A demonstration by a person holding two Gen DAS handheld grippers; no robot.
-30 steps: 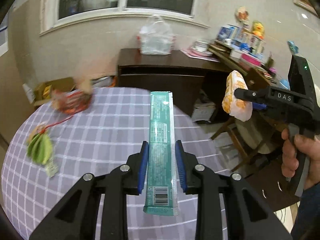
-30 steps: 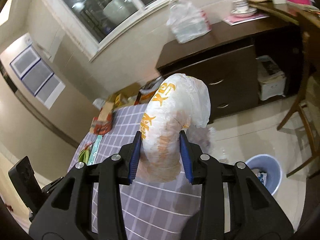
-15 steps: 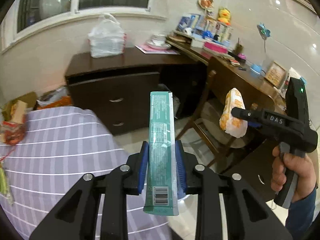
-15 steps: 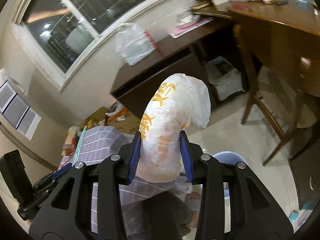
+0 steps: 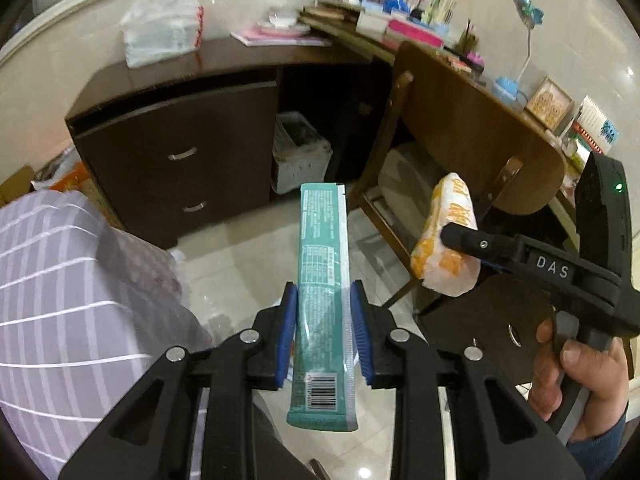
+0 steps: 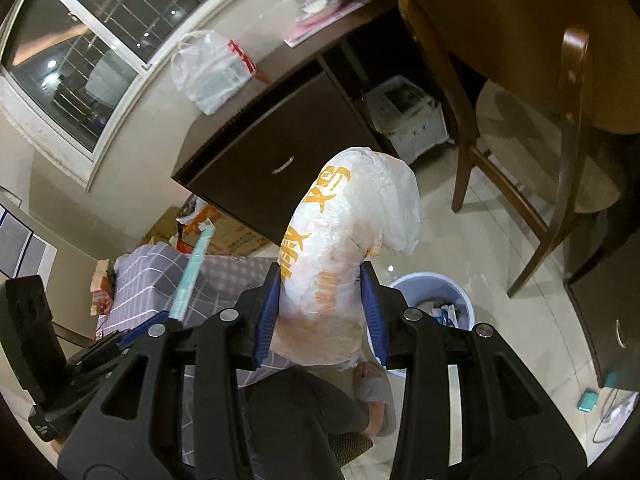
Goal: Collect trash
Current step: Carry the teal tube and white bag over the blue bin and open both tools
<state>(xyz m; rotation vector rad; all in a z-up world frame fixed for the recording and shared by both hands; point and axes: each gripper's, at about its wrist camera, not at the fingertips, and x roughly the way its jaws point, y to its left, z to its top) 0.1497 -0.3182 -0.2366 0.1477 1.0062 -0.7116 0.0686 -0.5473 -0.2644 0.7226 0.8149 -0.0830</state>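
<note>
My left gripper [image 5: 323, 300] is shut on a long teal wrapper [image 5: 322, 264] that stands upright between its blue pads, barcode end toward the camera. My right gripper [image 6: 322, 284] is shut on a crumpled white wrapper with orange print [image 6: 348, 240]; the same wrapper [image 5: 448, 240] and the right gripper [image 5: 448, 236] show at the right of the left wrist view, held by a hand [image 5: 576, 364]. A light blue trash bin [image 6: 440, 300] with some litter inside stands on the floor just beyond and below the right gripper. The left gripper [image 6: 172, 312] with its teal wrapper [image 6: 192, 272] appears at the left.
A table with a purple checked cloth [image 5: 60, 300] lies to the left. A dark cabinet [image 5: 180, 152], a wooden chair [image 5: 460, 152], a cluttered desk [image 5: 400, 36] and a white basket [image 5: 300, 156] stand ahead. A person's leg and slippered foot [image 6: 376, 392] are beside the bin.
Both grippers have swung off the table toward the floor, still holding their wrappers. The blue bin has come closer under the right gripper, and the table has slid to the left.
</note>
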